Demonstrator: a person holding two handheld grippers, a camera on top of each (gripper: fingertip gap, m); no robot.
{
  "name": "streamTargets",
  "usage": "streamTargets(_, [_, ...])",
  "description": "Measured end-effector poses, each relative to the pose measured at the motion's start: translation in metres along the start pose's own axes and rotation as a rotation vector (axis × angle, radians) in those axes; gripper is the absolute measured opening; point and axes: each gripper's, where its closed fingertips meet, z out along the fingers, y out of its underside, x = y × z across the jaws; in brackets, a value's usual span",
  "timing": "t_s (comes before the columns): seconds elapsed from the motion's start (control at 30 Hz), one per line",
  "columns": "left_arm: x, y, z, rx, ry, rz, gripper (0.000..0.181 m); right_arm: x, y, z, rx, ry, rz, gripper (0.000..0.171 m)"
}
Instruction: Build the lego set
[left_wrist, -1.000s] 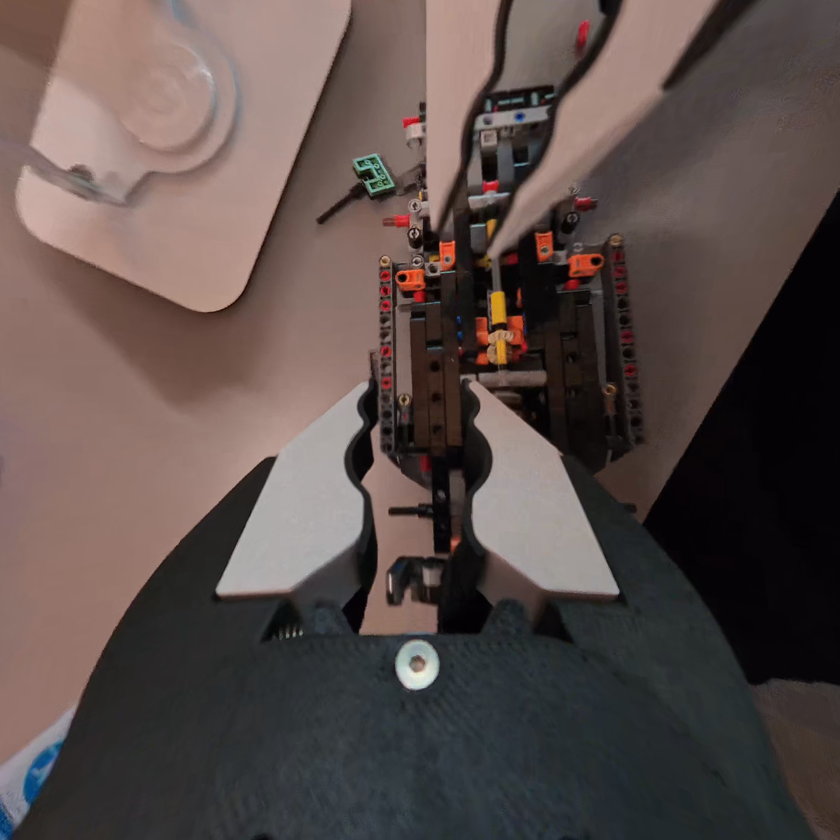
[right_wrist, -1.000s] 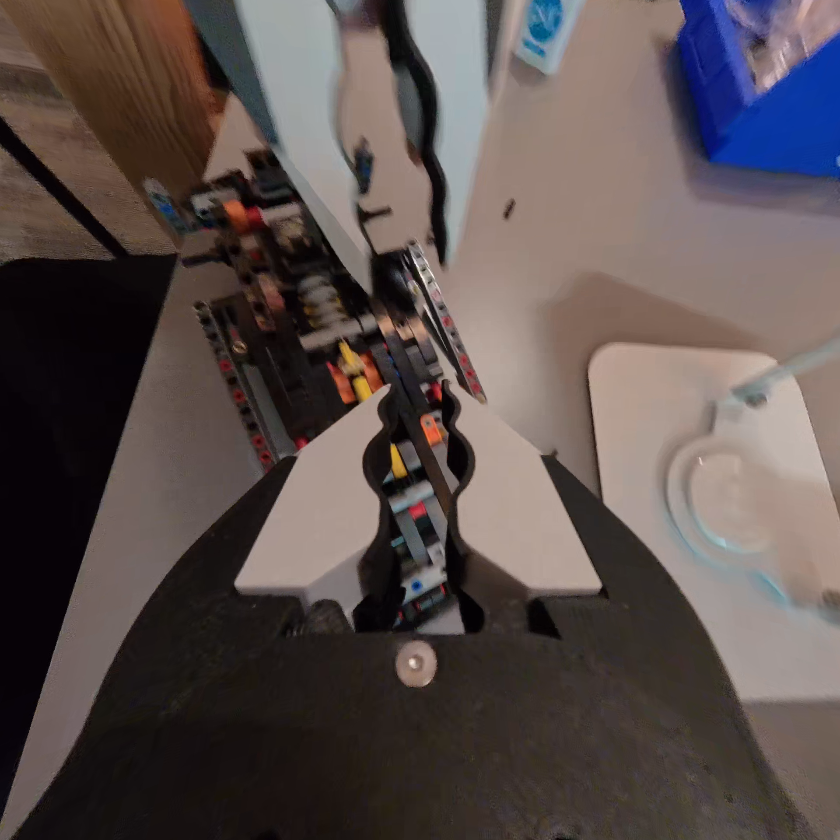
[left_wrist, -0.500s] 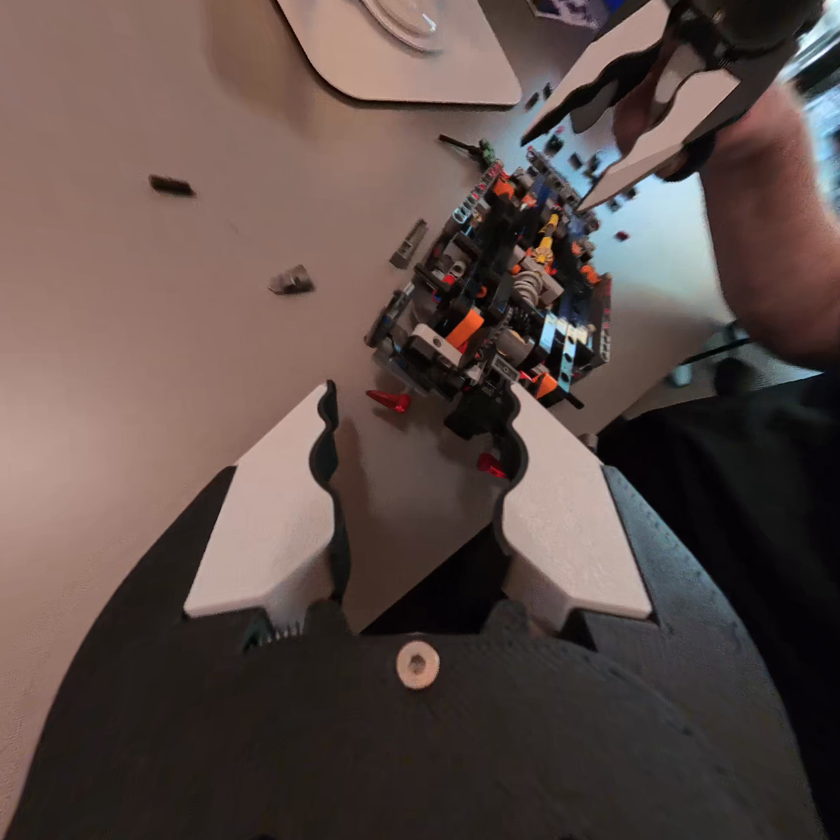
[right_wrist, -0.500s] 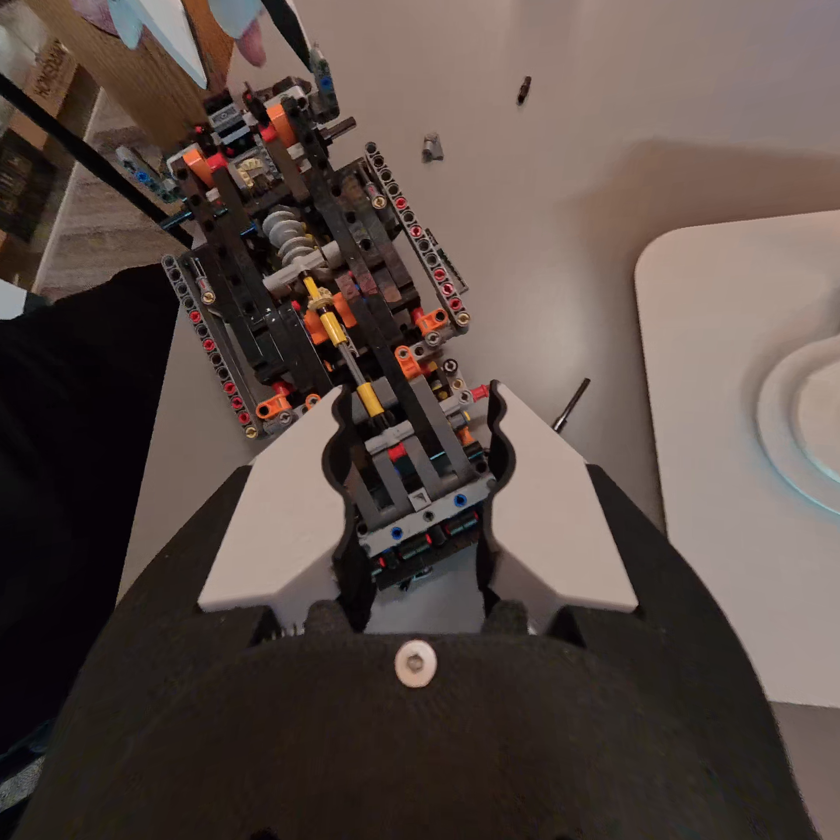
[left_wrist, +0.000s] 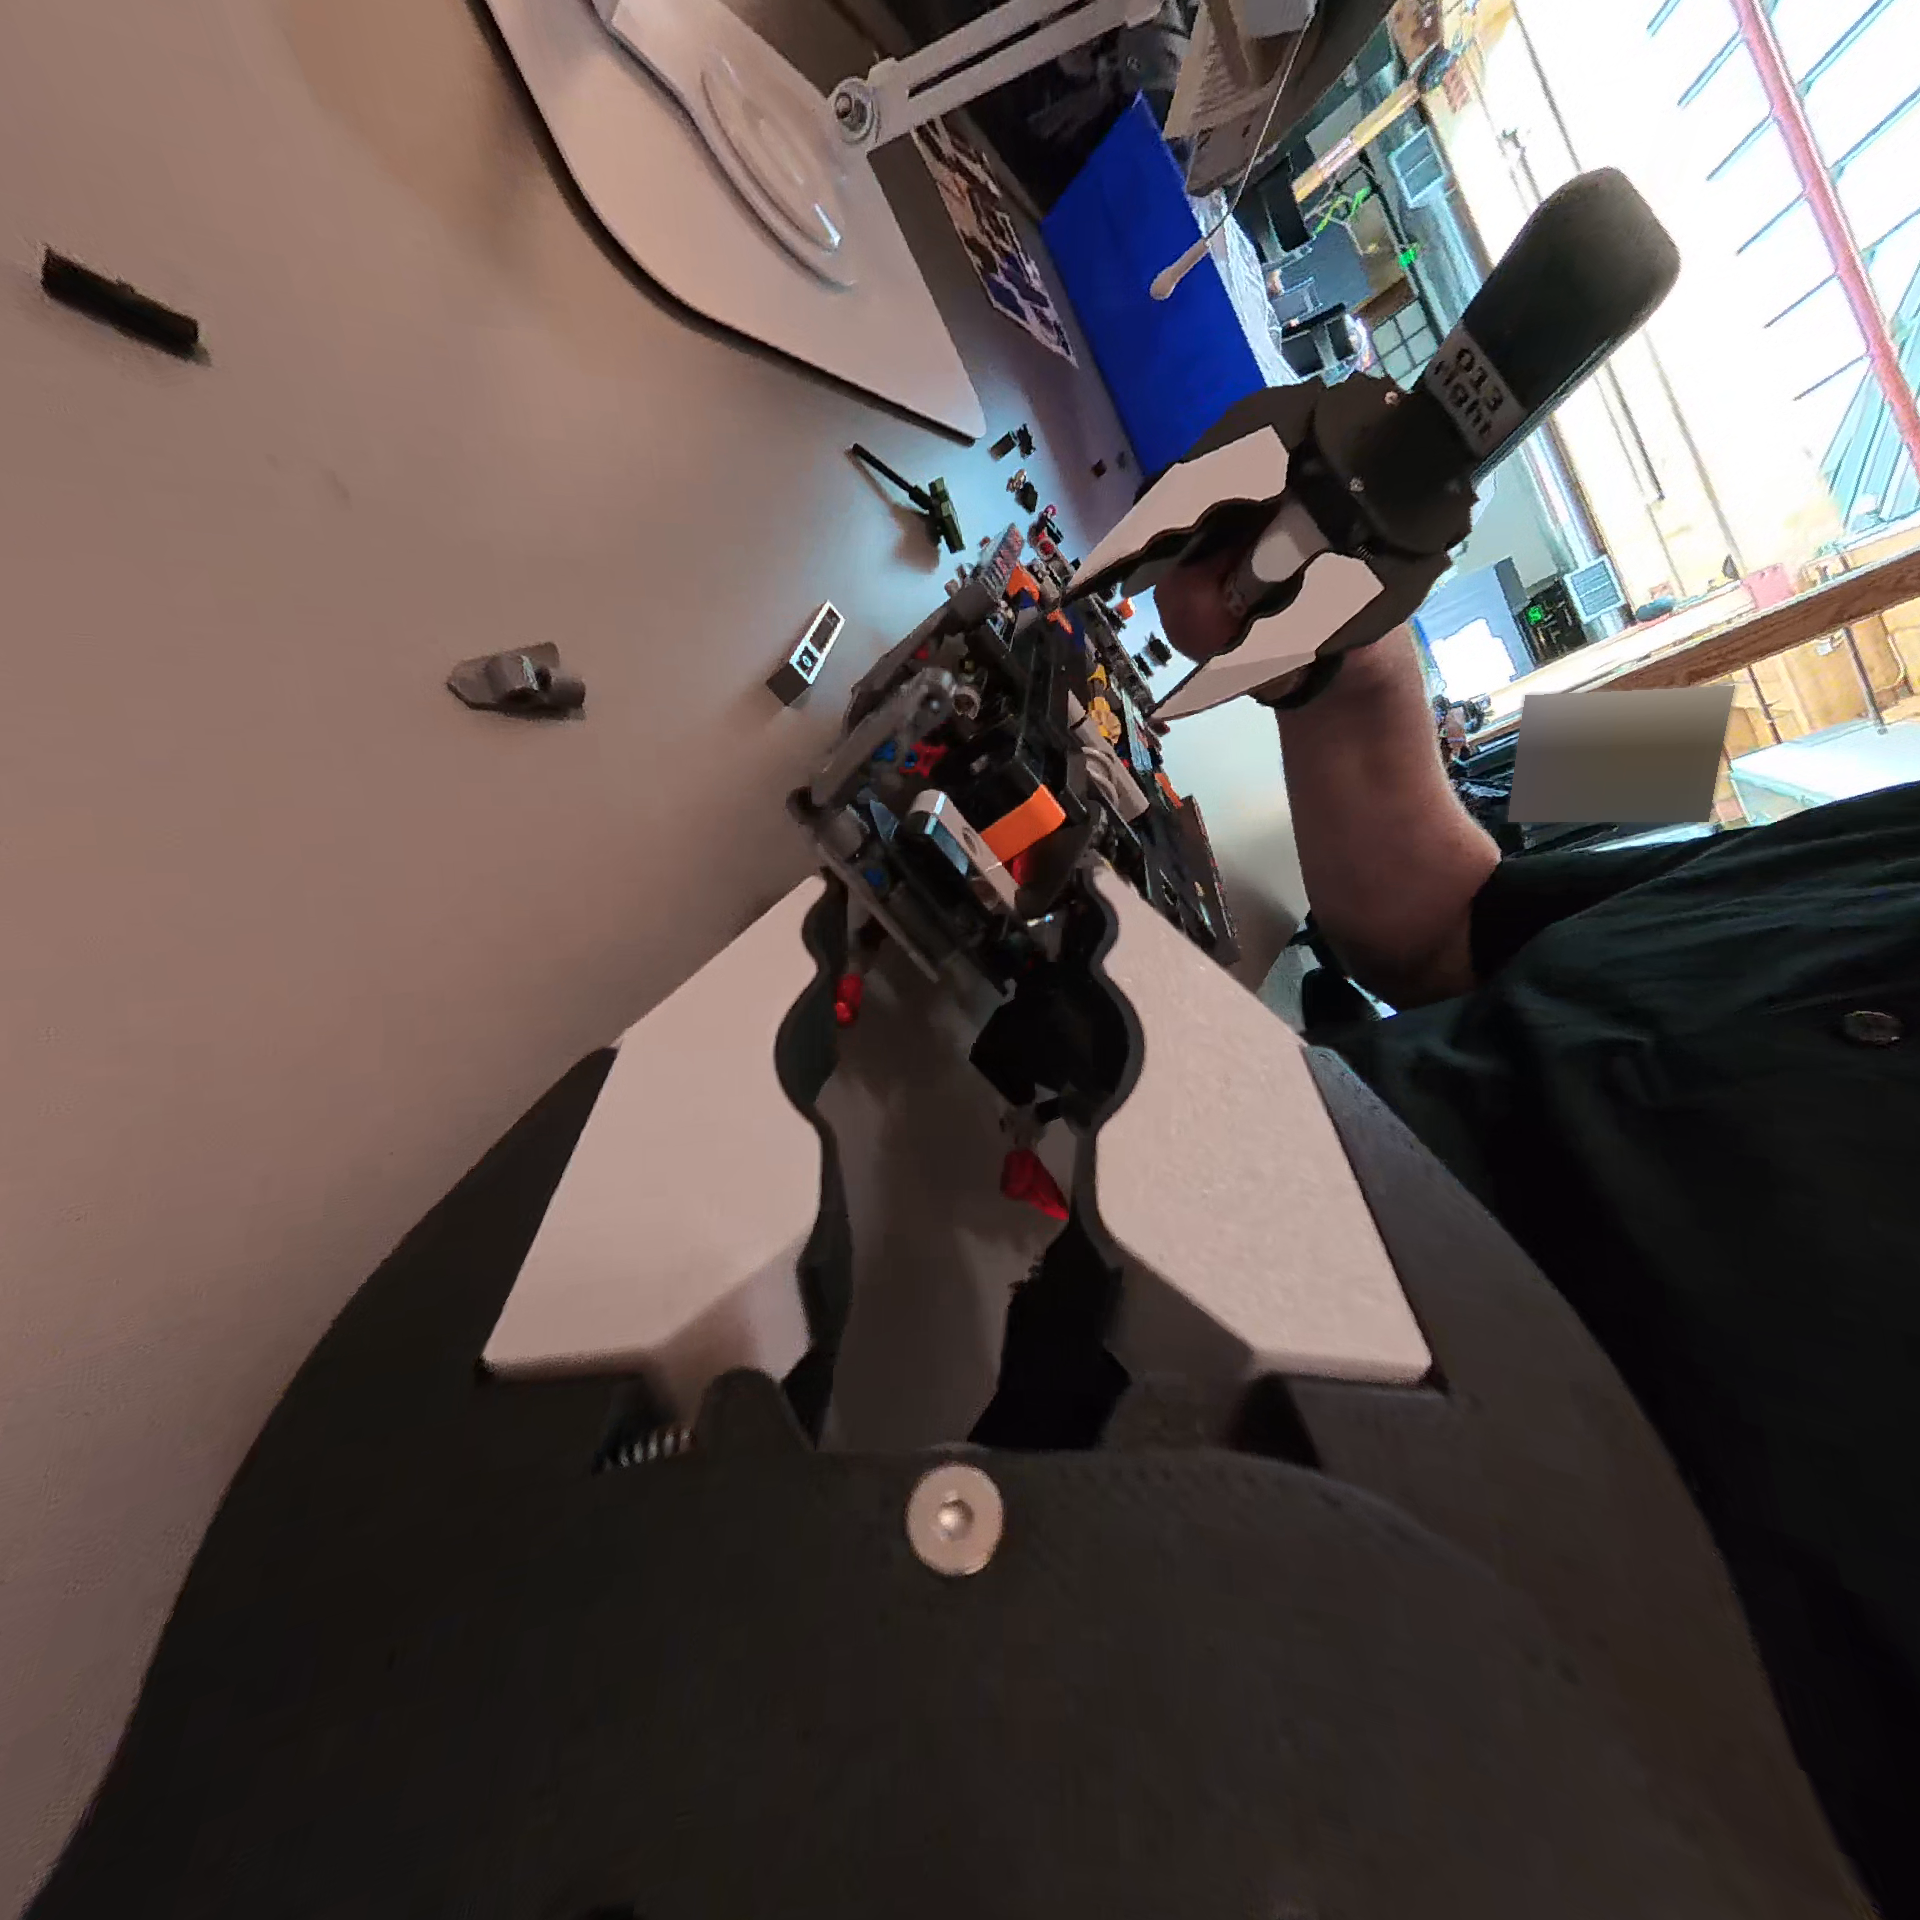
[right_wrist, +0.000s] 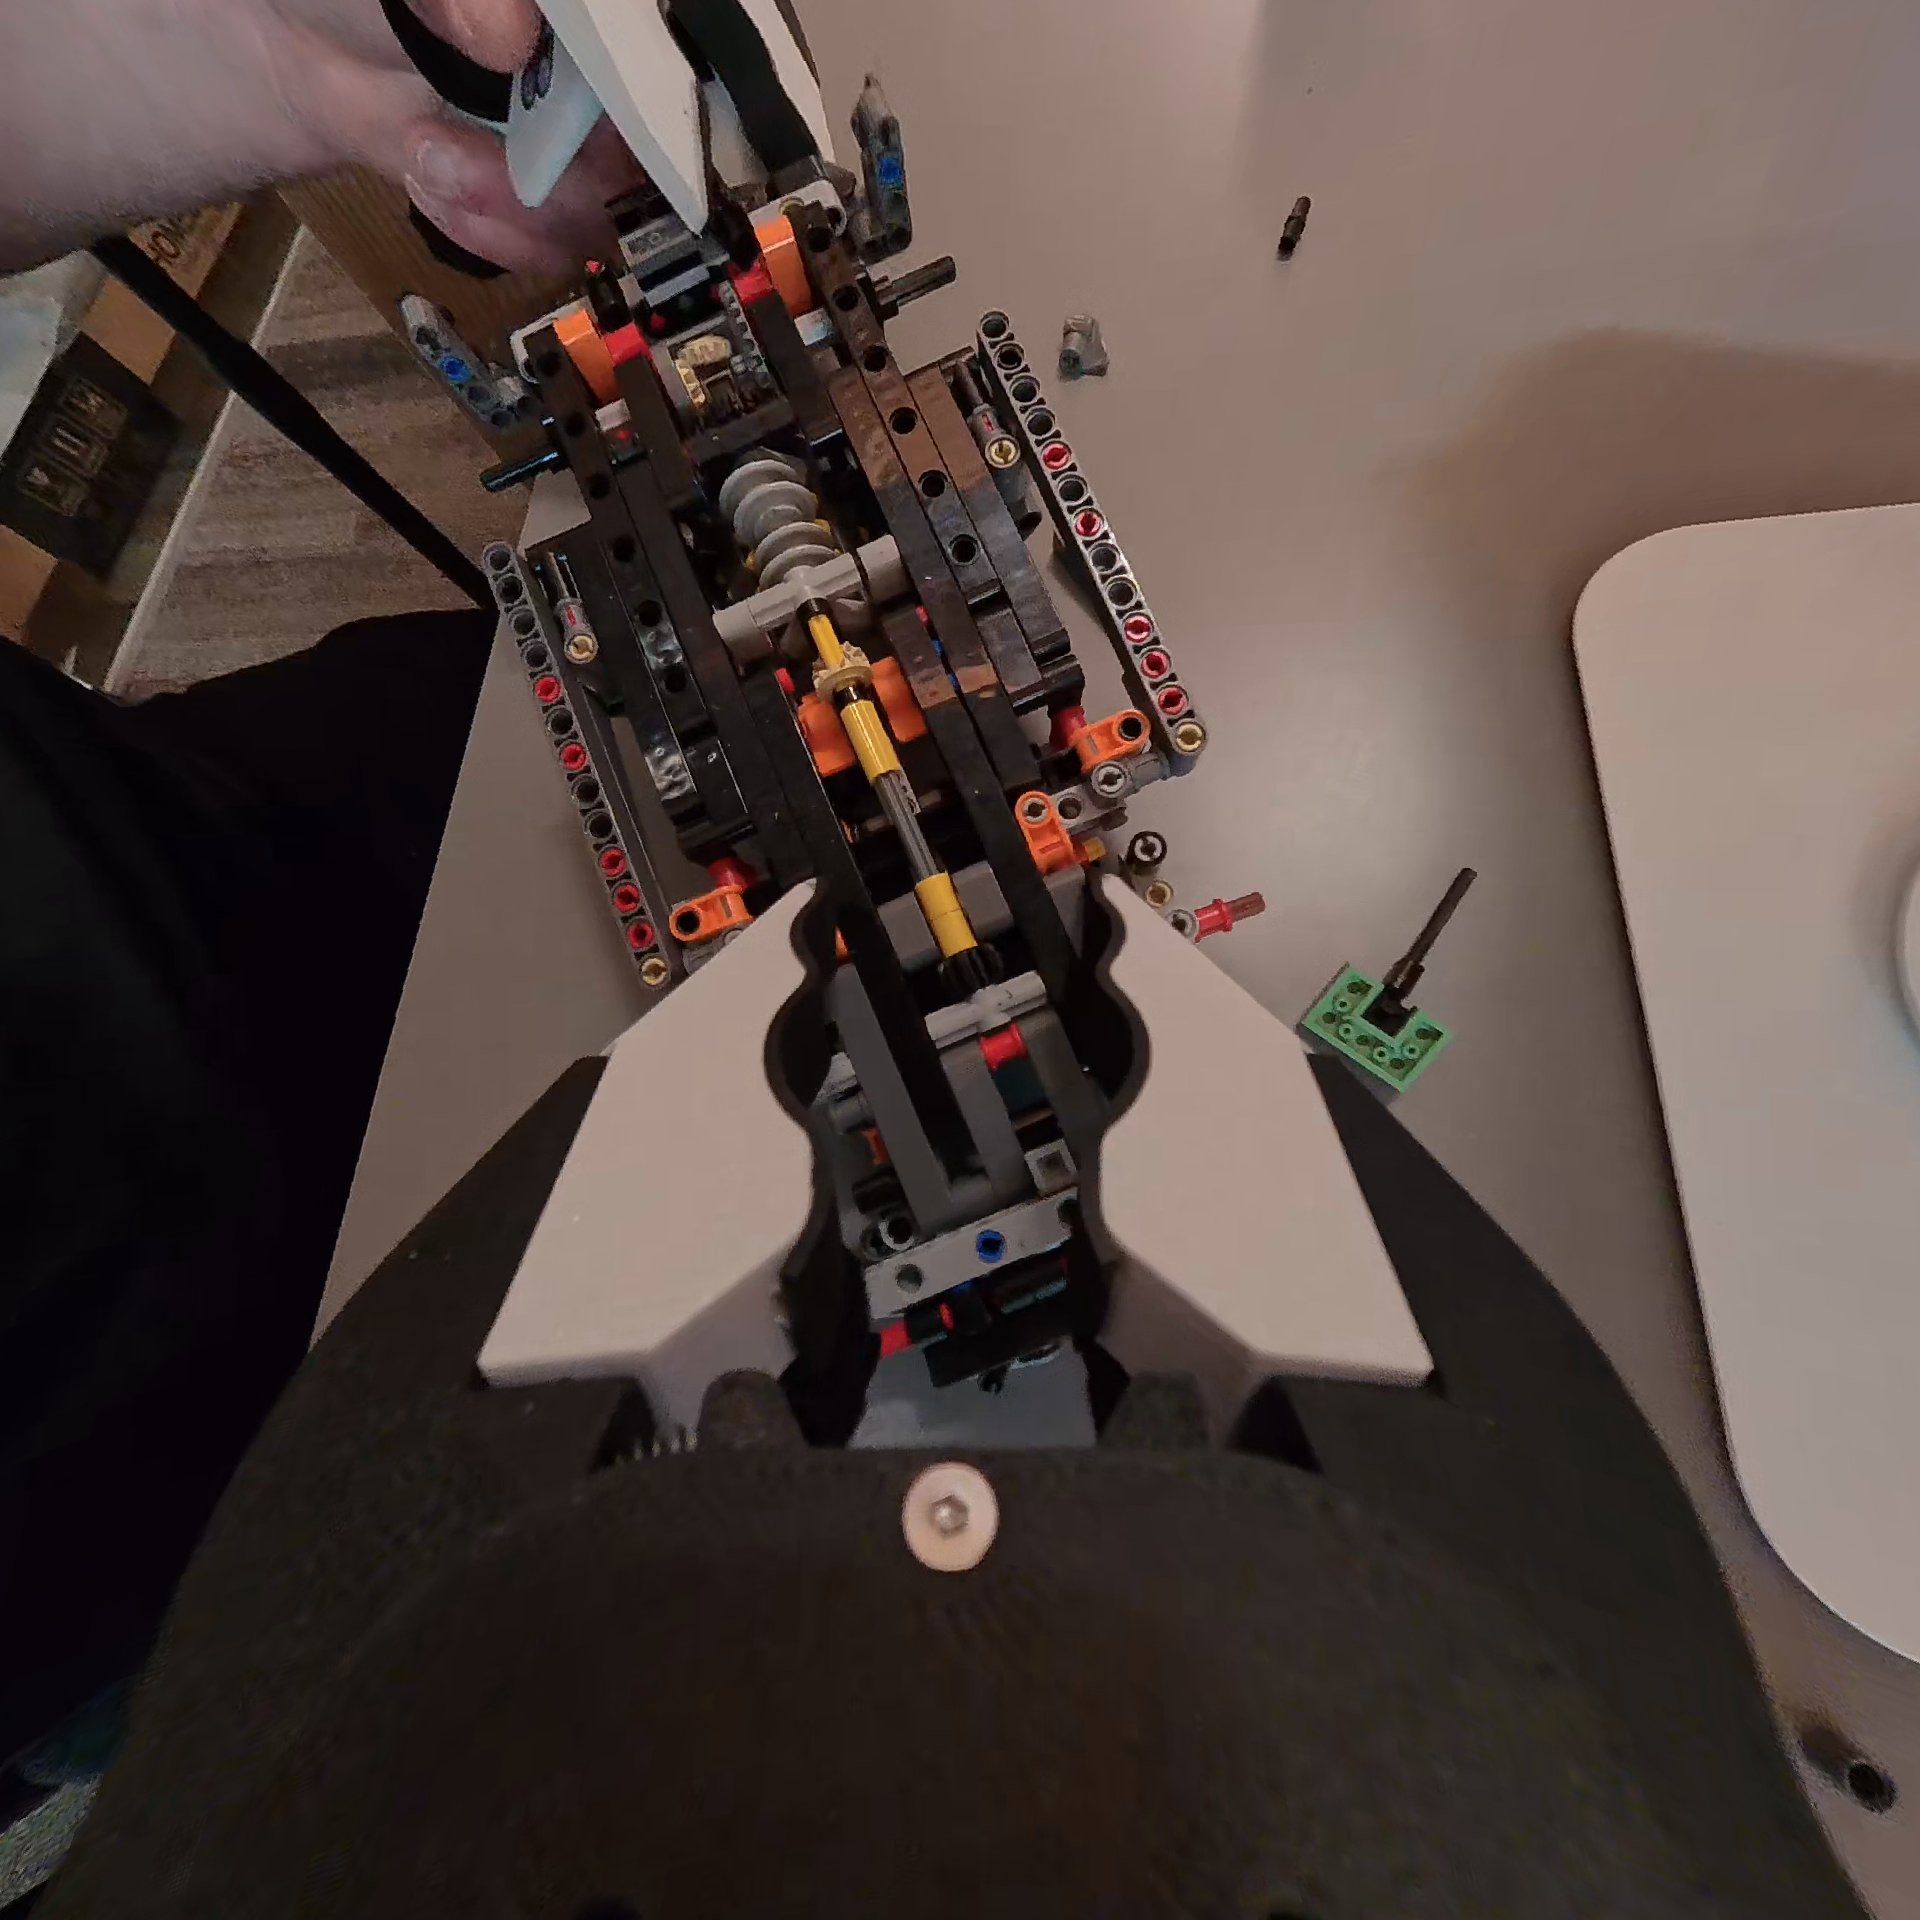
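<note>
The black, grey and orange lego chassis (right_wrist: 831, 623) lies on the pale table near its edge. In the left wrist view it (left_wrist: 997, 769) runs away from me. My left gripper (left_wrist: 961, 894) has its fingertips on either side of the chassis's near end, half closed on it. A loose red piece (left_wrist: 1031, 1184) lies on the table between its fingers. My right gripper (right_wrist: 956, 894) clasps the opposite, narrow grey end, which fills the gap between its pads. Each gripper shows in the other's view, the right (left_wrist: 1122, 649) and the left (right_wrist: 717, 197).
A green angled piece on a black axle (right_wrist: 1369, 1029) and a red pin (right_wrist: 1228, 914) lie right of the chassis. A white rounded base plate (right_wrist: 1766, 987) sits farther right. A grey part (left_wrist: 514, 681), a black part (left_wrist: 120, 312) and a blue box (left_wrist: 1132, 291) are also on the table. My right fingertips sit around 15 cm from my left ones.
Both grippers let go of the chassis's thin beams, opened wide and pulled back. They have now closed partway on its two ends. The left one swung low along the table.
</note>
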Motion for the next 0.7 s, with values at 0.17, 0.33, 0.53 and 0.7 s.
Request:
streamTargets(0.17, [0.001,-0.002,0.001,0.002,-0.018,0.060,0.040,0.001,0.003,-0.006,0.023,0.018,0.005,0.046])
streamTargets(0.33, [0.007,0.002,0.004,-0.032,-0.018,0.147,0.039,0.005,0.000,-0.015,0.059,0.036,0.014,0.049])
streamTargets(0.53, [0.012,0.005,0.010,-0.054,-0.012,0.235,0.038,0.011,-0.006,-0.021,0.061,0.022,0.010,0.055])
streamTargets(0.7, [0.013,0.006,0.012,-0.071,-0.021,0.301,0.037,0.016,-0.005,-0.021,0.023,0.007,-0.002,0.058])
